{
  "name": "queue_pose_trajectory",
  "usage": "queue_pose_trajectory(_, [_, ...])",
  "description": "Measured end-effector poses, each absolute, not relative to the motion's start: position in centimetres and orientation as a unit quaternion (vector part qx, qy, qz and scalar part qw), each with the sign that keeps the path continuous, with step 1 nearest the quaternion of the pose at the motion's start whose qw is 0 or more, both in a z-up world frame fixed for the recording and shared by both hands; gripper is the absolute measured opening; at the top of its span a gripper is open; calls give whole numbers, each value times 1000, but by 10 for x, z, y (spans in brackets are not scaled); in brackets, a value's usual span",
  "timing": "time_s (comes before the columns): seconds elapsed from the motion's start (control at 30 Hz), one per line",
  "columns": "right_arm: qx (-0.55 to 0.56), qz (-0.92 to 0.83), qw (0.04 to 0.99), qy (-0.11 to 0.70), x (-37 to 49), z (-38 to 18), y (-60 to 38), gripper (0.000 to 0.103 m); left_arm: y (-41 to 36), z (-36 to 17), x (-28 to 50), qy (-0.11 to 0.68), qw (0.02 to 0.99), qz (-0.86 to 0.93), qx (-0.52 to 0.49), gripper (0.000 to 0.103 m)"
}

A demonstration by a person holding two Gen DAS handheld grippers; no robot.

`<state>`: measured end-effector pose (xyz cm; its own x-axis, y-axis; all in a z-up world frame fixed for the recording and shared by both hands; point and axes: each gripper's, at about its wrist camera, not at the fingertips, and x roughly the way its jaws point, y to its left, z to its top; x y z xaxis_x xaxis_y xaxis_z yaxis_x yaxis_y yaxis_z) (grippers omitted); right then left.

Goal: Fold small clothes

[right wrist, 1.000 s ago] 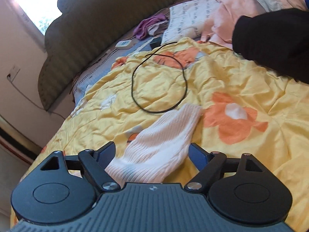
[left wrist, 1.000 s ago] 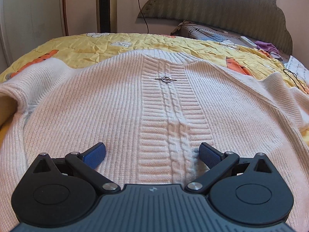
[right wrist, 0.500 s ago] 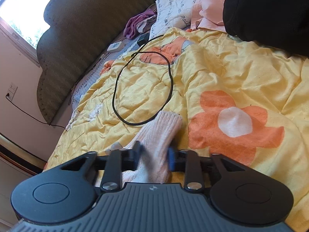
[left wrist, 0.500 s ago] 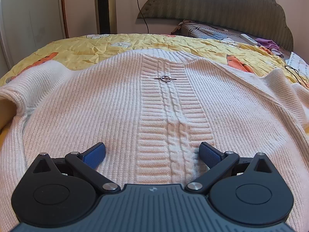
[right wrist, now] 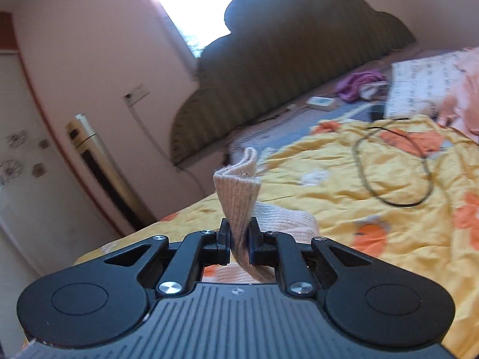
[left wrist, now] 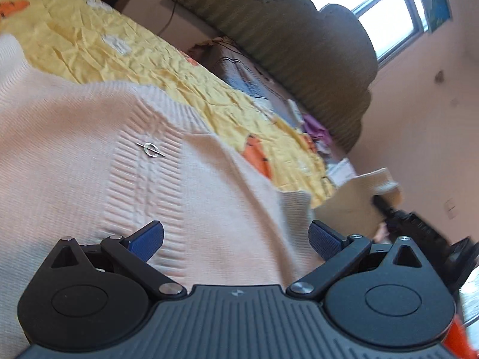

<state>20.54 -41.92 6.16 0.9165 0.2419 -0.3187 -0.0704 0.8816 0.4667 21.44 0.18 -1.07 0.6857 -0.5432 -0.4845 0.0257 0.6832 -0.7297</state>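
A pale pink cable-knit sweater [left wrist: 125,161] lies spread on the yellow bed cover, with a small metal pin [left wrist: 151,149] on its centre panel. My left gripper [left wrist: 236,236] is open and hovers just above the sweater's body, tilted. My right gripper [right wrist: 239,233] is shut on the sweater's sleeve cuff [right wrist: 238,185] and holds it lifted off the bed; the cuff sticks up between the jaws. The lifted sleeve and right gripper show blurred at the right of the left wrist view [left wrist: 386,191].
The yellow cover with orange prints [right wrist: 374,197] carries a black cable loop [right wrist: 395,161]. A dark green headboard [right wrist: 299,68] stands behind. A pillow [right wrist: 425,80], purple cloth [right wrist: 356,80] and a remote [right wrist: 321,101] lie near it. A tall fan unit [right wrist: 98,161] stands by the wall.
My right gripper has closed on the sleeve cuff and raised it off the bed, swinging toward the headboard. My left gripper has tilted and turned right, still open over the sweater.
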Motion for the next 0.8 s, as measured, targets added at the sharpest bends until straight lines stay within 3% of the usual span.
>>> queue_pose_trajectory(0.17, [162, 208, 942, 206, 184, 57, -290, 16, 16, -36, 227, 374, 779, -175, -471, 103])
queue_pose_trajectory(0.27, [92, 237, 935, 247, 173, 33, -228, 16, 15, -53, 230, 397, 765, -160, -482, 103])
queue_pose_trajectory(0.43, [103, 253, 919, 282, 161, 12, -199, 16, 10, -69, 238, 410, 744, -148, -506, 103])
queue_pose_trajectory(0.6, [30, 260, 920, 293, 147, 13, -187, 17, -4, -68, 254, 429, 749, -136, -486, 103])
queue_pose_trajectory(0.7, [26, 264, 913, 309, 147, 6, -185, 25, -11, -67, 256, 439, 761, -122, -462, 96])
queue_pose_trajectory(0.73, [33, 263, 913, 310, 145, 5, -185, 35, -12, -66, 256, 442, 764, -120, -455, 92])
queue_pose_trajectory(0.8, [48, 256, 913, 313, 144, 5, -191, 41, -12, -66, 254, 447, 767, -117, -444, 84])
